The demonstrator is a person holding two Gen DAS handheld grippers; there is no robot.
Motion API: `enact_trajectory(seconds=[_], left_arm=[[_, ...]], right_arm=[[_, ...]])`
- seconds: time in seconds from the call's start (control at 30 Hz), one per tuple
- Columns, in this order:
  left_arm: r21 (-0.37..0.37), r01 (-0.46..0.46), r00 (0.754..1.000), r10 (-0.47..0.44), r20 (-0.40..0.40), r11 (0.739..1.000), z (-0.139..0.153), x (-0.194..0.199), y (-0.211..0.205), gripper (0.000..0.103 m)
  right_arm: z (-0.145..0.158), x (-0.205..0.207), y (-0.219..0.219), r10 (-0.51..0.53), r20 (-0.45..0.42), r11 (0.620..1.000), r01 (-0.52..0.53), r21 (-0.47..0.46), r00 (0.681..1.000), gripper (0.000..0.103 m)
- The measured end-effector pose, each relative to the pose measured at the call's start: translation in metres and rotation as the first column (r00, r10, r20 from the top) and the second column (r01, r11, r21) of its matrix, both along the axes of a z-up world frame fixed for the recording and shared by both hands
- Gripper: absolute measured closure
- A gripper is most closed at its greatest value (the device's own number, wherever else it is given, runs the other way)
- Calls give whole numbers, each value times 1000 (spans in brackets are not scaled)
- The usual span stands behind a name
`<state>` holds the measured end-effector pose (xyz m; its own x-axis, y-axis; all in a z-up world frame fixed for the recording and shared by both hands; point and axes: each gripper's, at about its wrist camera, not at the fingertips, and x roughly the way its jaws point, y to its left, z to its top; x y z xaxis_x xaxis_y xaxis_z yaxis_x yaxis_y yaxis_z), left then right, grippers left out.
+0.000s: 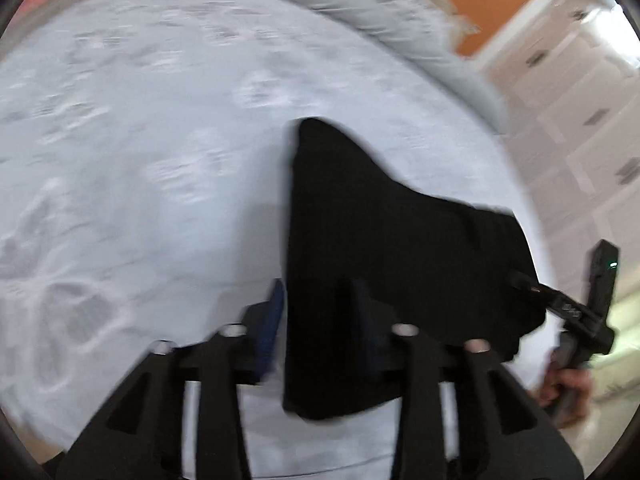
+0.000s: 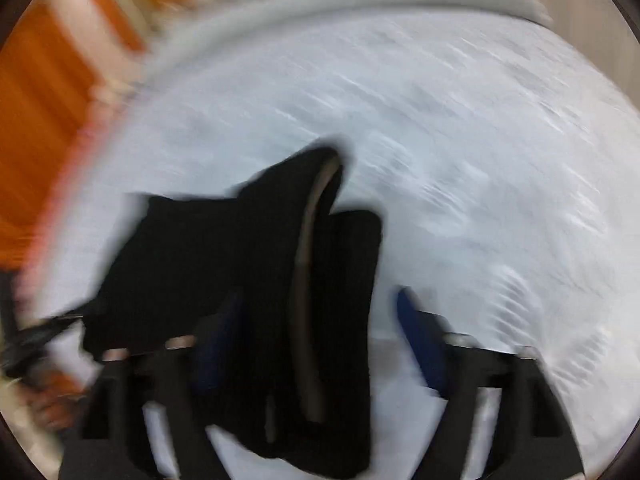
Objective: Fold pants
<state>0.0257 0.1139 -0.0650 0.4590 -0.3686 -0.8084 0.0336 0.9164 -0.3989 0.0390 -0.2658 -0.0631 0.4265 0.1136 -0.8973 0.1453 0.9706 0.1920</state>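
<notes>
Pale blue bedding covered the bed (image 1: 140, 140), and on it lay the black pants (image 1: 380, 240), already folded into a compact bundle near the bed's edge. Its long axis ran away from both cameras. The left gripper (image 1: 320, 308) straddled the bundle's near-left edge, jaws partly apart, not visibly pinching. The right gripper (image 2: 320, 320) stood wide around the waistband end, gripping nothing. Both looked equally near.
</notes>
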Motion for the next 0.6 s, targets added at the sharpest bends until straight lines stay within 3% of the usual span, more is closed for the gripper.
enact_trajectory(seconds=[0.03,0.07,0.13,0.17,0.23,0.37,0.4,0.47,0.5,0.53,0.57,0.6], left_arm=[[18,-27,1000,27,9,999,-1,-2,8,60],[6,-24,999,24,26,1000,3,-3,13,59],[-7,-28,996,28,79,1000,15,-7,23,34],[2,-52,991,51,127,999,24,-11,26,29],[29,-78,976,70,206,997,38,-16,21,22],[125,-49,959,12,283,991,49,-21,-11,14],[168,-32,955,-20,297,985,50,-21,-25,13],[252,-5,948,-76,310,968,47,-18,-45,12],[285,6,946,-98,308,958,44,-18,-56,12],[300,18,946,-113,305,954,43,-19,-61,12],[316,33,947,-131,294,948,39,-18,-70,12],[321,44,948,-141,285,946,37,-19,-74,12]], right_arm=[[-6,0,-8,-62,-39,995,59,-83,997,25],[-3,-2,-15,-88,-20,992,85,-94,996,25],[19,-15,-29,-108,96,994,107,13,989,25],[31,-21,-33,-113,159,992,103,71,981,25],[40,-24,-29,-97,194,991,76,114,976,25],[11,-1,9,26,70,996,-31,79,997,25],[-4,5,21,64,10,996,-64,63,998,25],[-19,6,35,83,-18,996,-83,28,996,29],[-21,4,40,90,4,996,-90,-2,996,37],[-15,-2,45,119,27,993,-118,-28,993,65],[-6,-7,45,125,48,991,-123,-45,991,85],[4,-11,43,127,76,992,-127,-16,989,87]])
